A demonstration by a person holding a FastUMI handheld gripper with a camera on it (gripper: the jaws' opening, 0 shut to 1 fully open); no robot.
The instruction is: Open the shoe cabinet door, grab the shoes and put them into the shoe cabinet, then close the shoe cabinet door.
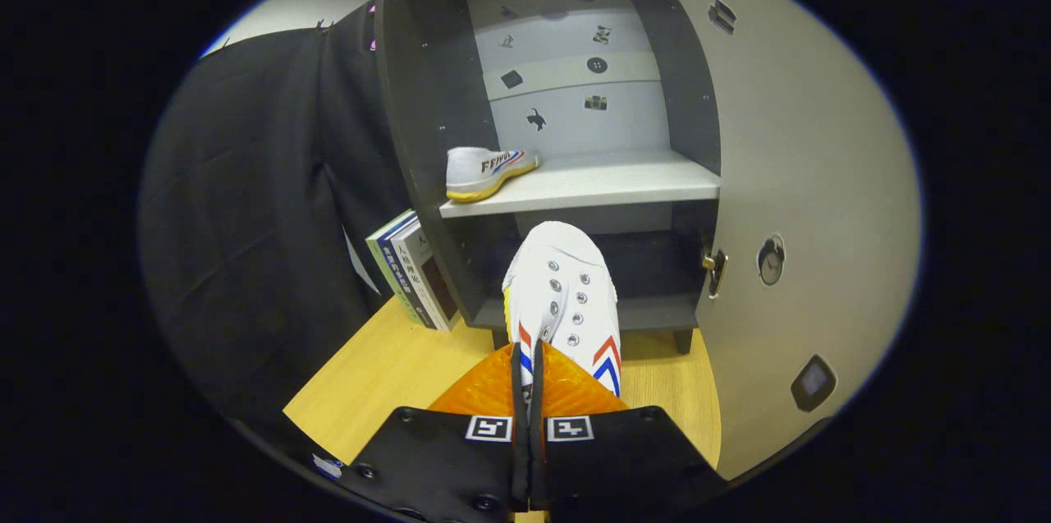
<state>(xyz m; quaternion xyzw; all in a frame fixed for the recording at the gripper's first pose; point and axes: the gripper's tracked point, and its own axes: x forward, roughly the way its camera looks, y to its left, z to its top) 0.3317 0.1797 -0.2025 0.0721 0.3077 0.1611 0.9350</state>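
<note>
My gripper (530,379) is shut on a white canvas shoe (562,293) with red and blue chevrons; both fingers pinch its heel edge, and its toe points ahead toward the dark shoe cabinet (427,96). The shoe hangs in front of the cabinet's lower compartment, just under the grey shelf (608,178). A matching white shoe (484,172) with a yellow sole lies on the left end of that shelf, against the cabinet's left wall. The cabinet door (805,203) stands swung open to the right.
Several books (410,272) lean against the cabinet's outer left side on the wooden table (386,375). Black cloth hangs left of the cabinet. A brass latch (713,264) sits at the door's inner edge. The shelf is bare to the right of the shoe.
</note>
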